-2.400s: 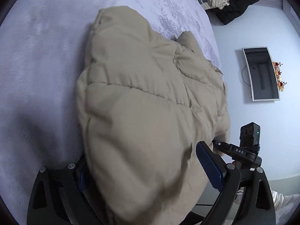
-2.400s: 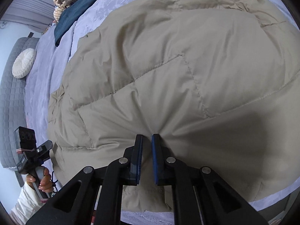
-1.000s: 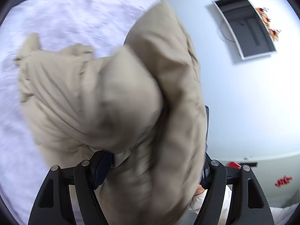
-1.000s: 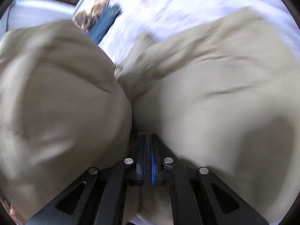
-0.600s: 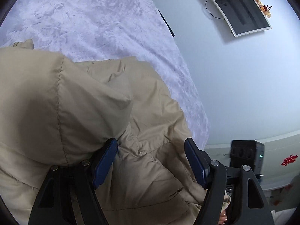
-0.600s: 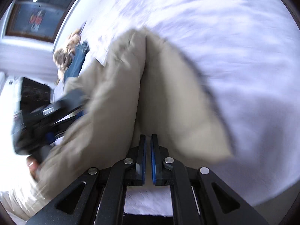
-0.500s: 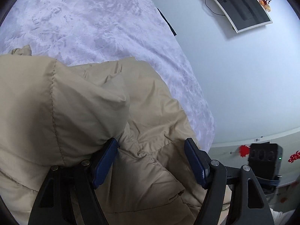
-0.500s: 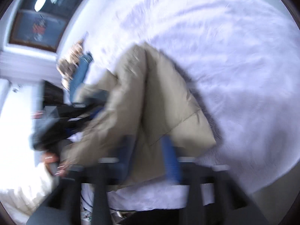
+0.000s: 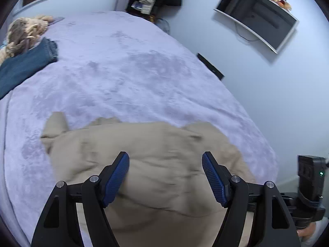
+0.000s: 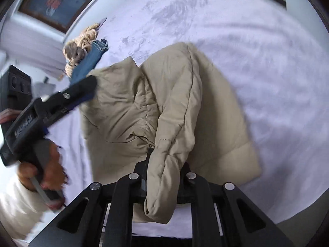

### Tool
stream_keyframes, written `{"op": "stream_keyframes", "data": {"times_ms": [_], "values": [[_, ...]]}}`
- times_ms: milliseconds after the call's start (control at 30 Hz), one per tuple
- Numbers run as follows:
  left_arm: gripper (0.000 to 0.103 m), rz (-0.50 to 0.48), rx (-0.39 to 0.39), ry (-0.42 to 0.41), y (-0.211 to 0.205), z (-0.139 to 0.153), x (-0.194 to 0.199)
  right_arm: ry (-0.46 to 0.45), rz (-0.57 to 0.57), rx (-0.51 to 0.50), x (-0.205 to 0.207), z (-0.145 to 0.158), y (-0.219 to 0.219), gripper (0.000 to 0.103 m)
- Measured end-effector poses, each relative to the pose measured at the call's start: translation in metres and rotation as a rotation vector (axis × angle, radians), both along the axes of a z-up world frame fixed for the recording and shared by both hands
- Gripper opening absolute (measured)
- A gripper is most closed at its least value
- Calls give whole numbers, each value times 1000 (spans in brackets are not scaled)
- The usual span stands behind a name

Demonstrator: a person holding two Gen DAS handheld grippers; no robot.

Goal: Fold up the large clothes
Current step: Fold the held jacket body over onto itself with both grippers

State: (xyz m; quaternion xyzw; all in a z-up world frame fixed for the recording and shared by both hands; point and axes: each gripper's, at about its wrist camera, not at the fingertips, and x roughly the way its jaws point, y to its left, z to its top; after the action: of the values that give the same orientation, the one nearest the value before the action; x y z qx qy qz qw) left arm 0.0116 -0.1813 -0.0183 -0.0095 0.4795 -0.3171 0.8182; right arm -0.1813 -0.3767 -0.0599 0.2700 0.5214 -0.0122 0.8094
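**Over the lilac bed, one fold of padded jacket between my right jaws**

Across the near part of the bed (image 9: 144, 78), on its lilac plush cover, lies the beige padded jacket (image 9: 156, 164), bunched into a thick heap close to the edge nearest me. From my right side I see it doubled over on itself, a quilted panel running up the middle and a flatter flap spread out to the right on the cover.

My left gripper (image 9: 165, 177) hangs above the heap with its blue pads (image 9: 116, 178) standing wide apart. Nothing is between them; the fabric lies below and past the tips, and I cannot tell whether either pad brushes it.

My right gripper (image 10: 162, 177) has a long padded roll of the jacket running down between its fingers and drooping past them toward the bed's edge. Its jaws are closing on that roll, and the fabric fills the gap so fully that the pads themselves are hidden.

In the right view my left hand (image 10: 44, 170), in a white sleeve, grips the left tool's handle over the jacket's left edge.

Far off on the cover sit folded blue jeans (image 9: 22, 65) beside a tan knitted bundle (image 9: 22, 33). A dark screen (image 9: 257, 14) hangs on the pale wall.
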Motion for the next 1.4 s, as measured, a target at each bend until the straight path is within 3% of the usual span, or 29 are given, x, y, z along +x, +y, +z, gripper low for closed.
{"op": "stream_keyframes", "data": {"times_ms": [67,133,367,600,700,800,967,1067,1200,1267,1400], "values": [[74,81,42,21,13,-22,20,15,10,-49,-3,-4,-2,14],[74,106,26,49,14,-36,31,36,5,-69,-12,-12,-11,14],[74,4,89,7,-89,-71,41,61,-39,-128,-23,-31,-36,14],[74,5,111,62,-126,-92,51,70,-135,-43,-25,-67,-89,16],[74,2,117,67,-123,-94,51,105,-129,33,-18,-74,-102,19],[74,3,123,70,-121,-96,51,122,-133,55,-21,-57,-113,29],[74,2,128,69,-121,-96,51,-17,-142,15,-40,2,-127,29],[74,4,136,66,-120,-96,50,-34,-24,52,-28,12,-114,29],[76,8,144,69,-116,-94,49,76,135,1,-8,-18,-79,28],[76,11,142,70,-112,-88,45,147,150,-23,-9,-45,-73,20],[76,24,151,69,-99,-63,32,158,117,34,-14,-68,-78,18]]}}
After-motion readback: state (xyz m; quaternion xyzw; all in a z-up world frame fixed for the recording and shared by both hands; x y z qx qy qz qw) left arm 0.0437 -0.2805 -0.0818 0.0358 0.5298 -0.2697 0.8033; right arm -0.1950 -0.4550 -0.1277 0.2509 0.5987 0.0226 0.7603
